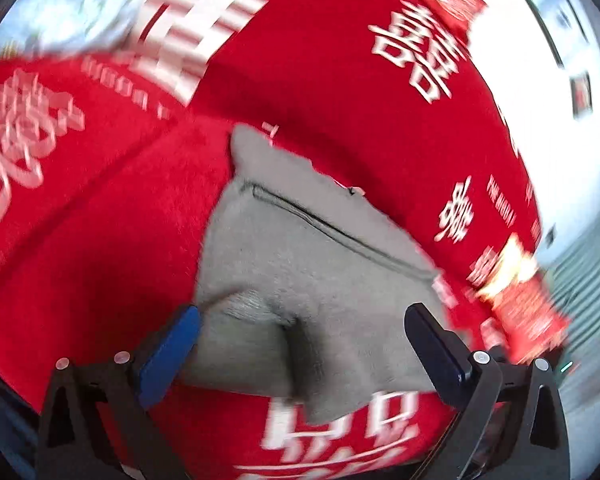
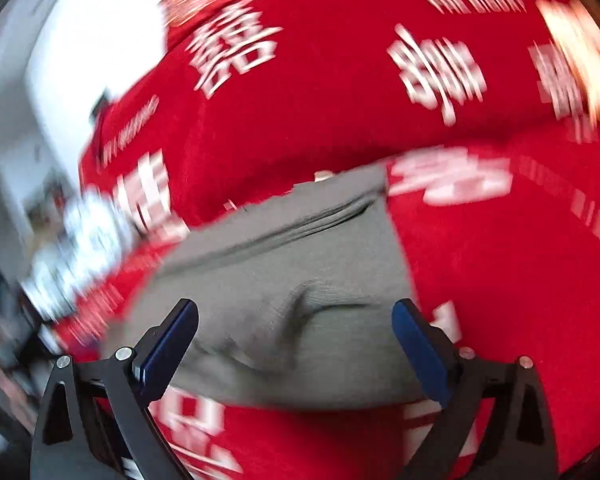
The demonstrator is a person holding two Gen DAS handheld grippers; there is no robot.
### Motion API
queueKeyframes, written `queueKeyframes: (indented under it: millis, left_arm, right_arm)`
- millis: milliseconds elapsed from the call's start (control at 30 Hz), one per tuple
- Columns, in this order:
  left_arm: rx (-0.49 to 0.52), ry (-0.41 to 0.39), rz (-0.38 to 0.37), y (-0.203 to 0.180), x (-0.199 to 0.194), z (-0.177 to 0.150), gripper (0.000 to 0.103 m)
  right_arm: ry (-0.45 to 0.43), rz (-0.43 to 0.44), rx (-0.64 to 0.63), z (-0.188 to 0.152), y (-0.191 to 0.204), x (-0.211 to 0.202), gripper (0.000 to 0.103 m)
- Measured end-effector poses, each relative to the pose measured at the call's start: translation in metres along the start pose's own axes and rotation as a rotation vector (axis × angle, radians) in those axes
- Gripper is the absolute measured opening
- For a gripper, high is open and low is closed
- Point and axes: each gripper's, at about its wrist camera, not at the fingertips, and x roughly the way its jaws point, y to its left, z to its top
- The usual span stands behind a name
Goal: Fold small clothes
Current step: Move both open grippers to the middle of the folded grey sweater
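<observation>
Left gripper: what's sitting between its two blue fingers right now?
In the left wrist view, the left gripper stands open, and a puckered part of the grey garment lies between its fingers, unpinched, on the red cloth.

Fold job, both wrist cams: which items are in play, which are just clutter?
In play:
- grey garment, lying on the red cloth
- left gripper, open, above it
- right gripper, open, above it

Lying about:
- red printed cloth, the work surface
- red packet at the cloth's edge
- blurred pale patterned item
</observation>
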Motion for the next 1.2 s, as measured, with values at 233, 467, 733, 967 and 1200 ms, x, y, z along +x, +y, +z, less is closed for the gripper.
queueKeyframes:
  millis: [233, 467, 733, 967, 1200]
  left_arm:
    - [0.518, 0.033, 0.115, -0.039, 0.000, -0.015, 0.102]
    - [0.796, 0.109, 0.205, -0.051, 0.009, -0.024, 0.102]
    - [0.881, 0.159, 0.173, -0.071, 0.037, -0.027, 0.102]
    - [0.384, 0.020, 0.106, -0.047, 0.041, 0.052, 0.102]
    - [0.695, 0.097, 0.232, -0.038, 0.003, 0.021, 0.102]
  right_arm:
    - [0.073, -0.106, -0.471, -0.014, 0.026, 0.000, 0.099]
    - [0.092, -0.206, -0.718, -0.014, 0.039, 0.013, 0.099]
    - [0.078, -0.203, -0.785, -0.003, 0.052, 0.031, 0.099]
    - [0.012, -0.204, -0.562, 0.035, 0.044, 0.044, 0.099]
    - [0.053, -0.104, -0.565, 0.026, 0.025, 0.024, 0.099]
